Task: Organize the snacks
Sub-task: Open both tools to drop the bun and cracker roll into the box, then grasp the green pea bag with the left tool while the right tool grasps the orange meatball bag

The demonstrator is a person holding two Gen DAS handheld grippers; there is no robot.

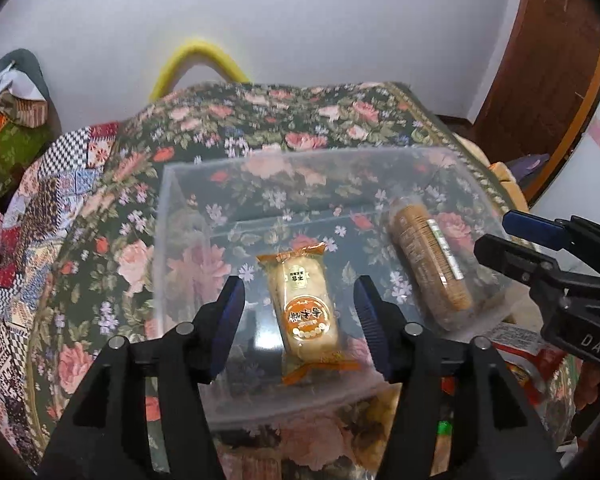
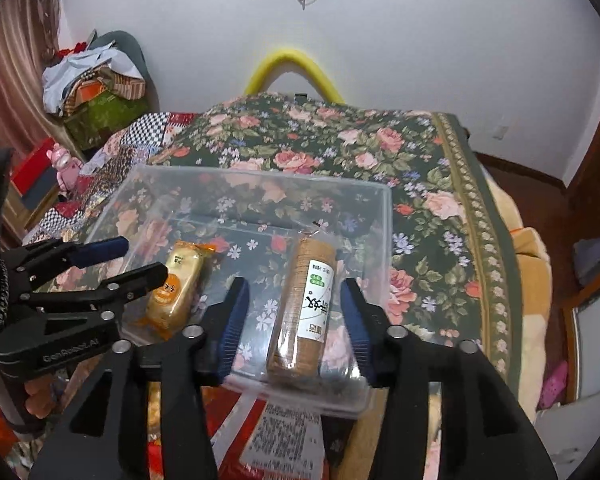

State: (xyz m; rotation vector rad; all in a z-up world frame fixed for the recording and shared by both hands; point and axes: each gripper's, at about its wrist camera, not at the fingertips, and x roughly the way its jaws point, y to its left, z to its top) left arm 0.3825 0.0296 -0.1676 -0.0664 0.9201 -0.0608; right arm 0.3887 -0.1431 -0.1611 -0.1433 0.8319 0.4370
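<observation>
A clear plastic box (image 1: 168,240) stands on the floral tablecloth (image 1: 228,120). Inside it lie an orange-wrapped cake (image 1: 304,304) on the left and a brown biscuit roll (image 1: 428,264) with a white label on the right. My left gripper (image 1: 300,280) is open, its blue pads either side of the cake with gaps showing. In the right wrist view my right gripper (image 2: 294,281) is open astride the biscuit roll (image 2: 304,308), not pressing it. The box (image 2: 260,172), the cake (image 2: 176,288) and the left gripper (image 2: 144,258) show there too. The right gripper (image 1: 496,232) appears at the left wrist view's right edge.
Red snack packets (image 2: 284,440) lie in front of the box at the near table edge. A yellow padded chair back (image 2: 292,64) rises behind the table. Boxes and bags (image 2: 96,92) pile up at the far left; a wooden door (image 1: 540,80) stands on the right.
</observation>
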